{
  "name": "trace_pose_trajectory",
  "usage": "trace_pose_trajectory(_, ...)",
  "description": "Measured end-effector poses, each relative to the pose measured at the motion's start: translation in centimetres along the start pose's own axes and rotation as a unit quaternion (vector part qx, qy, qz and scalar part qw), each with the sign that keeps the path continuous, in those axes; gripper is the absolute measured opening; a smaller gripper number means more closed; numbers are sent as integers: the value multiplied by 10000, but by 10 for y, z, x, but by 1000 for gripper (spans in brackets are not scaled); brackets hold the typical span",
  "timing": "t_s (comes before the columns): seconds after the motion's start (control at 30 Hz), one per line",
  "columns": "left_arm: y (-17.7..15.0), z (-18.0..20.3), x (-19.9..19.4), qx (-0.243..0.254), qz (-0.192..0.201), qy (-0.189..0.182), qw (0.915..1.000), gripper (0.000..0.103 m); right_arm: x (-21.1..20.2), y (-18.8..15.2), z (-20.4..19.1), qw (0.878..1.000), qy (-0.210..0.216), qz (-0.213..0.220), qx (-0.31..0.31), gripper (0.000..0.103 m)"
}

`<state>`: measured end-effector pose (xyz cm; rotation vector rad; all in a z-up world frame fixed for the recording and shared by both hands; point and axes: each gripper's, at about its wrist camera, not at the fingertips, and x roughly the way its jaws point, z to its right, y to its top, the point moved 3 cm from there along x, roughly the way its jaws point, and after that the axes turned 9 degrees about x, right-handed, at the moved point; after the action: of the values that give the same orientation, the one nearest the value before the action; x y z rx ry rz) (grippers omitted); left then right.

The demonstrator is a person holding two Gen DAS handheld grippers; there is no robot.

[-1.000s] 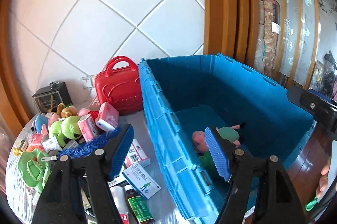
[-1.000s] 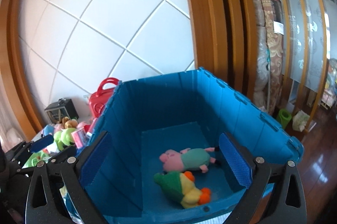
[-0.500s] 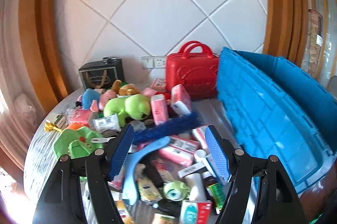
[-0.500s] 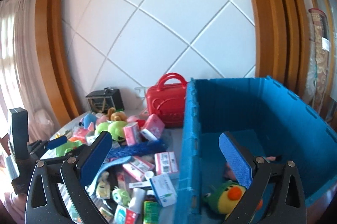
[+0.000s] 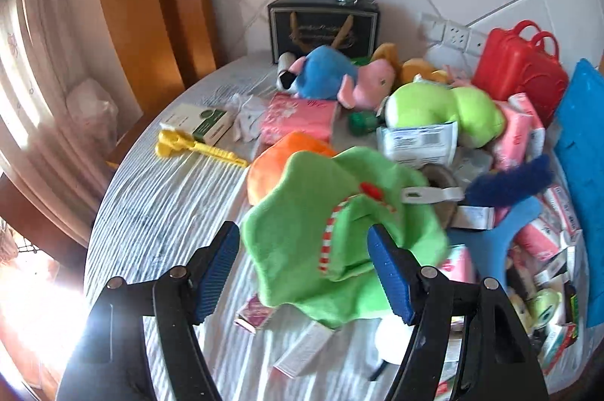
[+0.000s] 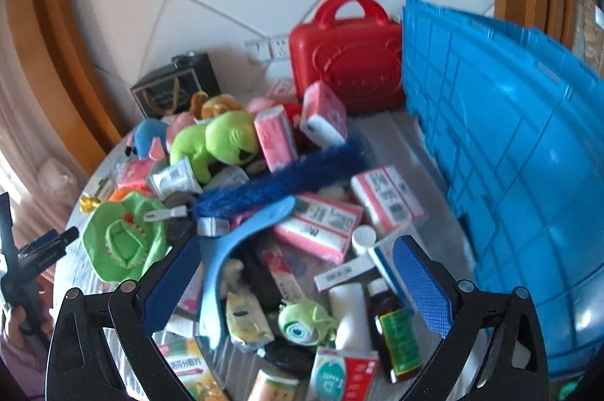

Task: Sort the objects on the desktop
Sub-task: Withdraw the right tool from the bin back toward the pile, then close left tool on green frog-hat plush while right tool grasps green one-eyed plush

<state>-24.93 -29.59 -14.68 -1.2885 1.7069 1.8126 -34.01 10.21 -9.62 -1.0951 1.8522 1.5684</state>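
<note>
- Both cameras have swung away from the inside of the blue crate (image 6: 509, 151) since a second ago and now look down on the cluttered table (image 5: 158, 212); the plush toys that lay in the crate are no longer in sight.
- Left gripper (image 5: 304, 272) hovers low over the green star-shaped plush (image 5: 324, 231), its jaws wide apart and holding nothing; the right-hand blue pad (image 5: 389, 276) overlaps the plush's edge in the picture, but I cannot tell whether it touches.
- An orange plush (image 5: 279, 155) lies just behind the green one, partly under it.
- Further back on the table sit a lime-green frog plush (image 5: 441, 106), a blue and pink plush (image 5: 332, 76), a pink tissue pack (image 5: 298, 121), a yellow plastic tool (image 5: 196, 146) and a white and green box (image 5: 200, 121).
- A dark gift bag (image 5: 322, 25) stands against the tiled wall, and a red toy suitcase (image 6: 345, 55) stands beside the crate's outer wall.
- Right gripper (image 6: 294, 287) is also spread wide and empty, above a pile of medicine boxes, a brown bottle (image 6: 392, 325), a white bottle (image 6: 349, 310) and a small green one-eyed plush (image 6: 304, 321).
- A dark blue brush (image 6: 287, 174) lies across the pile, with a light blue shoehorn-like handle (image 6: 234, 250) running down toward the right gripper's left pad.
- In the right wrist view the left gripper shows at the far left edge, just beside the green star-shaped plush.
</note>
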Motion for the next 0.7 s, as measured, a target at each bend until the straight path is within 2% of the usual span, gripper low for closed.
trace_pose_trajectory(0.13, -15, -31, 40, 57, -362, -39, 9993, 70, 36, -26, 11, 9974, -510, -487, 144, 103)
trace_pose_trajectory(0.23, -21, -34, 56, 38, -565, -228, 9981, 70, 54, -39, 20, 9944, -762, -710, 205, 103)
trace_pose_trajectory(0.4, -17, -16, 62, 207, -458, -682, 9964, 70, 75, -52, 31, 9889, -995, -1045, 342, 103)
trace_pose_trajectory(0.53, -10, 8, 76, 611, -480, -447, 9960, 71, 86, -63, 29, 9858, -1092, -1240, 299, 103)
trace_pose_trajectory(0.7, -11, 13, 108, 598, -763, -287, 9949, 71, 112, -81, 21, 9806, -1145, -1577, 219, 103)
